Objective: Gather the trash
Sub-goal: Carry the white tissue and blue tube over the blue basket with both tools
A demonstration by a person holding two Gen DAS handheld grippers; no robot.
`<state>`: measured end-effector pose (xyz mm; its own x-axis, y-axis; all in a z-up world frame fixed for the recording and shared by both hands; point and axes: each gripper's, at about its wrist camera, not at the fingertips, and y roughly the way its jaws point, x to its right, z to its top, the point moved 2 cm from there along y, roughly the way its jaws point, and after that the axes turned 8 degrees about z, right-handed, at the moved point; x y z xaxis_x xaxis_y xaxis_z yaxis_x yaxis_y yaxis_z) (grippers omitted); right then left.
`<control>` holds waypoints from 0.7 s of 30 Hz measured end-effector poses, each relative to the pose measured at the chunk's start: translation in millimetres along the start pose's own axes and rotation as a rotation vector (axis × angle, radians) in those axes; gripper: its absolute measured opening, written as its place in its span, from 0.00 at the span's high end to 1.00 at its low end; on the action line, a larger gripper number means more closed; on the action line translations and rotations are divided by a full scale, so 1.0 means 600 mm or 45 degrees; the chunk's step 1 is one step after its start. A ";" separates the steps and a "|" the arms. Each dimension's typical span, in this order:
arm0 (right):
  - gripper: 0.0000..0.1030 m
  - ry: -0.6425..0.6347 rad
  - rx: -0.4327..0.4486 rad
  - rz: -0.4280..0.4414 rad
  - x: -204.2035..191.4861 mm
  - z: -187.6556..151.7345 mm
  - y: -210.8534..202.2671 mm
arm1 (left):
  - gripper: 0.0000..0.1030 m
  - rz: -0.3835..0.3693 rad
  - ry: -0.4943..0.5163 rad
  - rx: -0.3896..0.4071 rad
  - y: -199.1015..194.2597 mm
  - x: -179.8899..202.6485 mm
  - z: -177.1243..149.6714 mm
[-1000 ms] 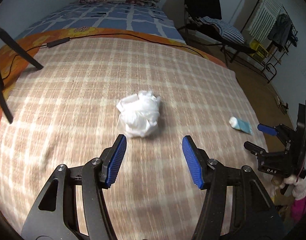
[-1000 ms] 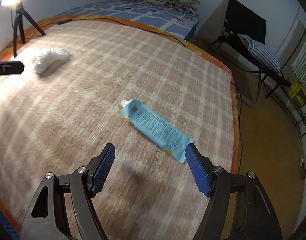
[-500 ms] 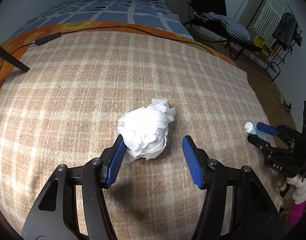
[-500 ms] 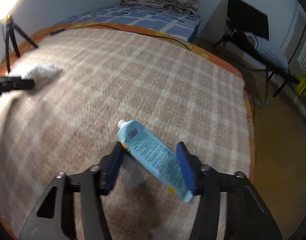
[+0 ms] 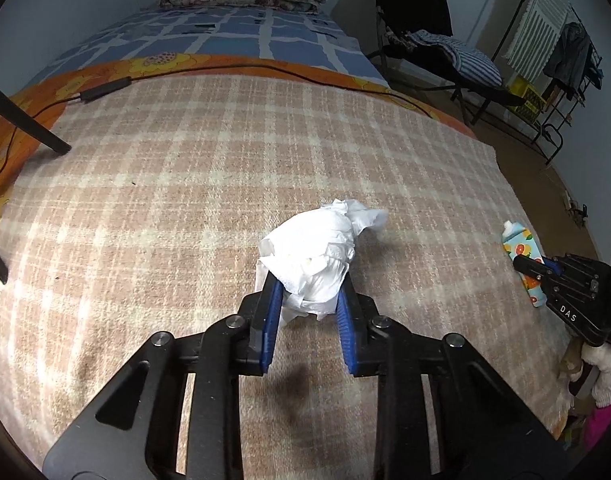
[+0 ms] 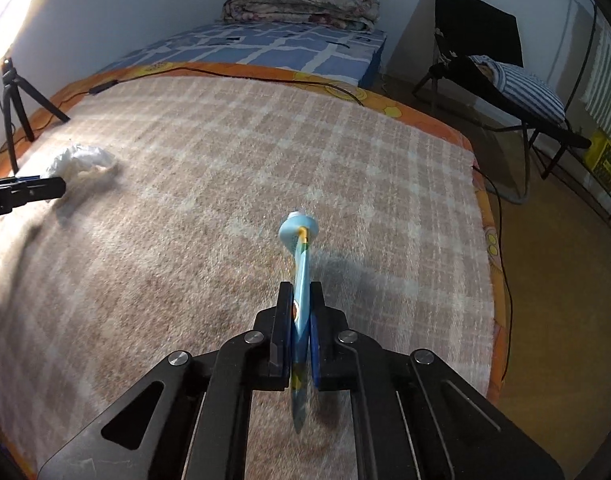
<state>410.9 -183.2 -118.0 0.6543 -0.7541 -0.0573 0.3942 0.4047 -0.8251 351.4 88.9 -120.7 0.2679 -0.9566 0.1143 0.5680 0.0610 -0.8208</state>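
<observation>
on the beige checked wool blanket [image 5: 185, 184], my left gripper [image 5: 308, 295] has just closed on the crumpled white tissue wad [image 5: 317, 244]; at three o'clock my right gripper [image 6: 301, 312] has just clamped the flat blue plastic pouch [image 6: 301, 264]. both are grabbed, neither binned; i see no bin.

Tube's [image 6: 301, 280] lower end blurred, its middle hidden between pads; tripod [image 5: 21, 120] cut off at left edge

A lamp [image 6: 7, 12] flares white at the top left of my right view, the room beyond stays dim, my tongs drop soft shadows on the blanket [image 5: 185, 200], and the fisheye bends and darkens every edge, slightly blurred near my tongs.
</observation>
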 end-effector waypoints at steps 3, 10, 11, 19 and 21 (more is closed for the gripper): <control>0.95 -0.003 0.006 0.006 -0.007 -0.004 -0.014 | 0.76 0.005 0.027 0.015 -0.018 0.004 -0.005; 0.95 0.012 0.035 0.052 -0.030 -0.006 -0.064 | 0.76 -0.014 0.054 0.041 -0.079 0.018 -0.023; 0.95 0.020 0.038 0.067 -0.035 -0.007 -0.073 | 0.76 -0.016 0.061 0.044 -0.088 0.020 -0.025; 0.95 -0.009 0.068 0.115 -0.098 -0.023 -0.153 | 0.76 -0.049 0.102 0.075 -0.186 0.030 -0.067; 0.95 -0.019 0.078 0.129 -0.116 -0.035 -0.176 | 0.76 -0.052 0.121 0.084 -0.210 0.031 -0.081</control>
<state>310.3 -183.9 -38.7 0.7023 -0.7000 -0.1298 0.3640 0.5098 -0.7795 247.2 49.4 -42.5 0.1706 -0.9812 0.0907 0.6280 0.0373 -0.7773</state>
